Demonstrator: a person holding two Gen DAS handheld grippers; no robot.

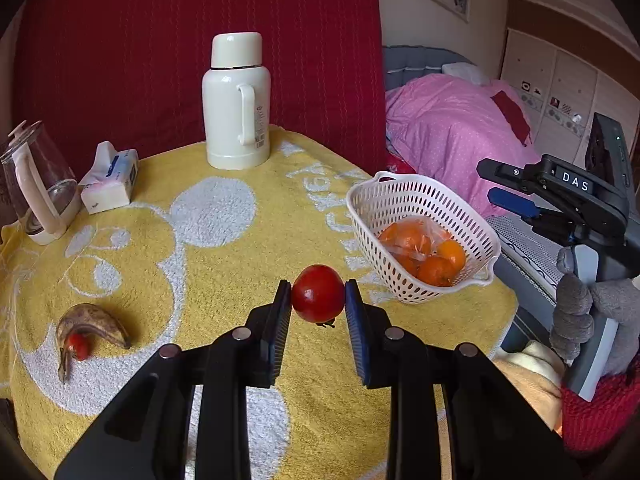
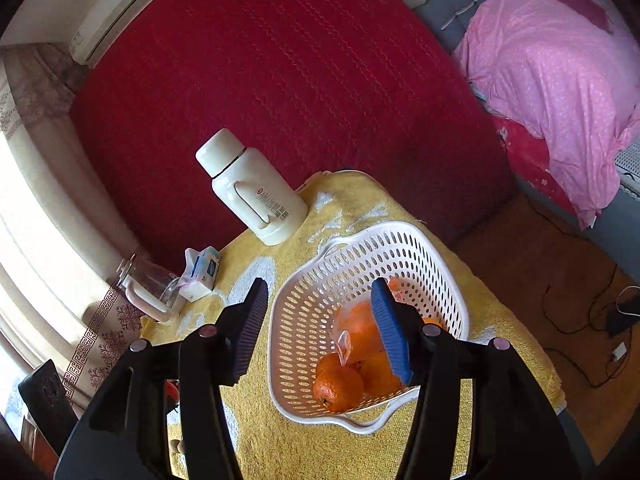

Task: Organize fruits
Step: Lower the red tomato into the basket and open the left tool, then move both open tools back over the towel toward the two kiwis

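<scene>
Left wrist view, from left to right: far left of the fingers, glass kettle (image 1: 38, 184) and tissue pack (image 1: 112, 178) on the yellow towel (image 1: 224, 264). Nearer, still left of the fingers, overripe banana (image 1: 90, 330) with a small red fruit (image 1: 78, 346) touching its inner curve. Beyond the fingertips, white thermos (image 1: 236, 104) upright. Between the fingertips of the left gripper (image 1: 318, 300), a red tomato (image 1: 318, 294), clamped at its widest part, both pads pressing on its sides, lifted above the towel, the dark calyx hanging below. Right of the fingers and a little beyond, white basket (image 1: 420, 236) with oranges (image 1: 436, 264), some in a thin plastic bag. Far right, right gripper (image 1: 508, 188), carried by a gloved hand (image 1: 592, 312).

Right wrist view, same order: left finger over the towel outside the basket (image 2: 304, 320), right finger above the oranges (image 2: 340, 388); right gripper (image 2: 320, 320) moderately open, nothing between the pads.

Handling, as judgement: tomato probably light, smooth-skinned, somewhat slippery, soft enough to bruise or split under hard pressure. Present hold across the middle looks sound; better not to squeeze more. Should be lowered close to the oranges before release, not dropped. Banana looks soft and fragile, best taken across the middle of its body, gently. Small red fruit very little, easy to roll away.
</scene>
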